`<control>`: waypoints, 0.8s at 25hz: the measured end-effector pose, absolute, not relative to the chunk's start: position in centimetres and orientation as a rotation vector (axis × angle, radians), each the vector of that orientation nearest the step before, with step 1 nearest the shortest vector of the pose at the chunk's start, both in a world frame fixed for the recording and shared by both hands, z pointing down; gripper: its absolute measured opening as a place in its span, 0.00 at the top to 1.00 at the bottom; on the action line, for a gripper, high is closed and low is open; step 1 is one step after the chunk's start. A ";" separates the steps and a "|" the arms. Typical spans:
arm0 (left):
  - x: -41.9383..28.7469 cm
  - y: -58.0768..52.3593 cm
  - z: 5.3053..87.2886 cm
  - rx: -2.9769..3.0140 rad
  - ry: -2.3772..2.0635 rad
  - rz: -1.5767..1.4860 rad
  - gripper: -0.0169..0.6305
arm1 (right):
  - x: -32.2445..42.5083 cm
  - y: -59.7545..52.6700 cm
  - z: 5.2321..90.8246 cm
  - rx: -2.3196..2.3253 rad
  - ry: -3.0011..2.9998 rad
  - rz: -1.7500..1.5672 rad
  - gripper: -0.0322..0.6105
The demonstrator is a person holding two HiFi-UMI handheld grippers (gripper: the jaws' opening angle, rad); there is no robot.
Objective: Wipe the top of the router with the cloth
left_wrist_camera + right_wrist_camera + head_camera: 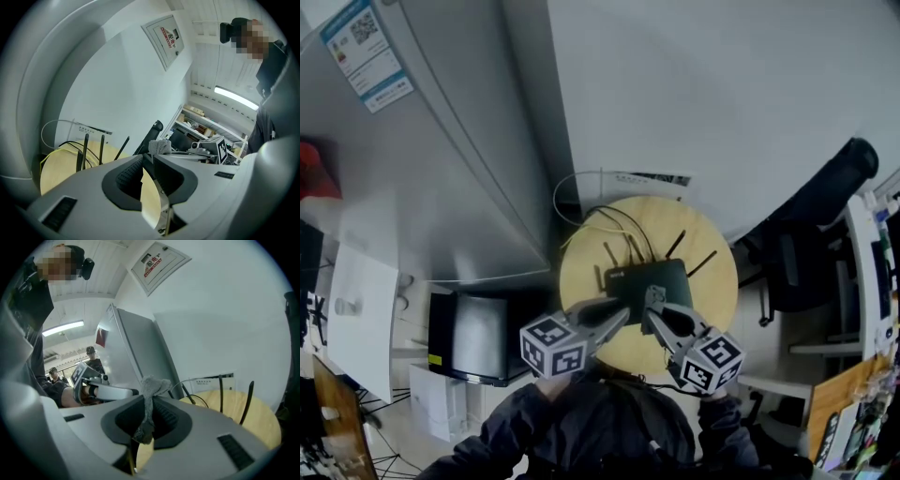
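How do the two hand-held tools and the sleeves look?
The left claw and the right claw have pale grey bodies with black ribbed pads, and each carries a white cube with black square markers. The person's sleeves are dark.

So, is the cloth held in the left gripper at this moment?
No, the cloth is pinched between the jaws of the right gripper, while the left gripper has its jaws shut on nothing.

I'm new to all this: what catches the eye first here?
A black router with upright antennas sits on a round wooden table. Two hand-held grippers hang over it: the right gripper pinches a grey cloth, and the left gripper is shut and empty.
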State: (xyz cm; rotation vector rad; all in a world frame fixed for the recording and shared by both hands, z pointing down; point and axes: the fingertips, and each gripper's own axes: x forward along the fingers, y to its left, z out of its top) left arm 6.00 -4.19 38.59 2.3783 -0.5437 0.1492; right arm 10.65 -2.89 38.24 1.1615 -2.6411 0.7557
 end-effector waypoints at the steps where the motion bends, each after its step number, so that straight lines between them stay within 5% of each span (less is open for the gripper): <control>1: 6.0 -4.1 38.7 2.378 -0.540 0.151 0.87 | 10.6 -2.9 38.2 1.162 -2.637 0.746 0.84; 20: 5.6 -4.6 38.8 2.373 -0.539 0.138 0.87 | 10.0 -3.6 38.1 1.168 -2.604 0.716 0.85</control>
